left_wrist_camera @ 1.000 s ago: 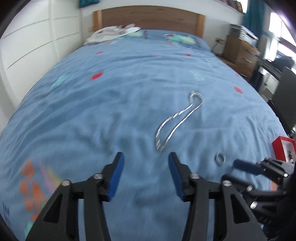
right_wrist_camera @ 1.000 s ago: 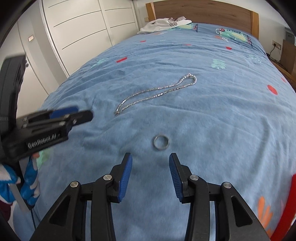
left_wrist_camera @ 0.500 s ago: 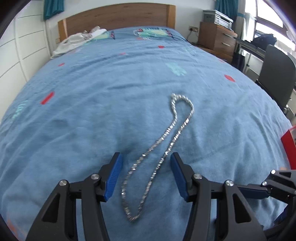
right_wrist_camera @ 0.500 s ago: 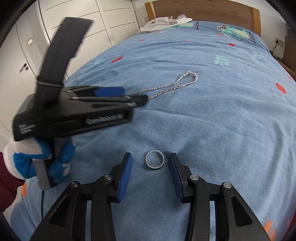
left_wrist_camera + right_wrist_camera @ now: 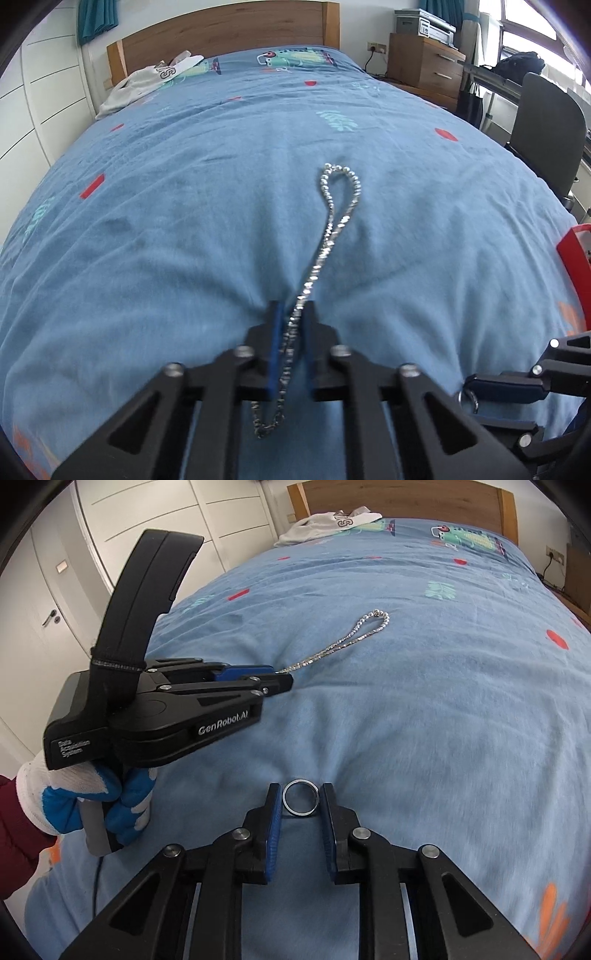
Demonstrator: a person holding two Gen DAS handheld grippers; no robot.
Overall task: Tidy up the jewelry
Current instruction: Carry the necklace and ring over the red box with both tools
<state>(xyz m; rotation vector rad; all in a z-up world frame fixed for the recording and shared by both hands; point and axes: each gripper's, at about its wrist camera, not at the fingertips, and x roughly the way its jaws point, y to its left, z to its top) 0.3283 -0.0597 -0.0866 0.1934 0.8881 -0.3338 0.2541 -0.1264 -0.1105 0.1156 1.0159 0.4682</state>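
Right tongs (image 5: 297, 801): jaws closing, a silver ring (image 5: 300, 798) lying flat on the blue bedspread (image 5: 424, 720) directly between the blue pads (image 5: 274, 823). The pads stand at the ring's rim on both sides; whether they already press on it cannot be told. The ring sits at the very tips of the tongs, dead ahead along their line, so no sideways correction looks needed; judgement: the next move is finishing the pinch, then lifting.

Left tongs (image 5: 291, 325): pressed together on a silver beaded chain (image 5: 332, 229), pinching both strands near its closer end. A short loop of chain hangs behind the pads toward the camera (slack, not caught). The tips dent the bedspread where they bear down.

Key relation: the chain's long axis runs straight away from the left tongs toward the headboard (image 5: 229, 26), its far loop resting on the bedspread well ahead. In the right wrist view the same chain trails out from the left tongs up and to the right, clear of the ring. The gloved hand (image 5: 92, 797) holding the left tongs is to the left of the ring, near but apart.

Judgement: a lift will drag the free length over the fabric; snagging is possible.

Farther off: a red box edge (image 5: 572, 258) at the right, crumpled white clothing (image 5: 147, 81) by the headboard.
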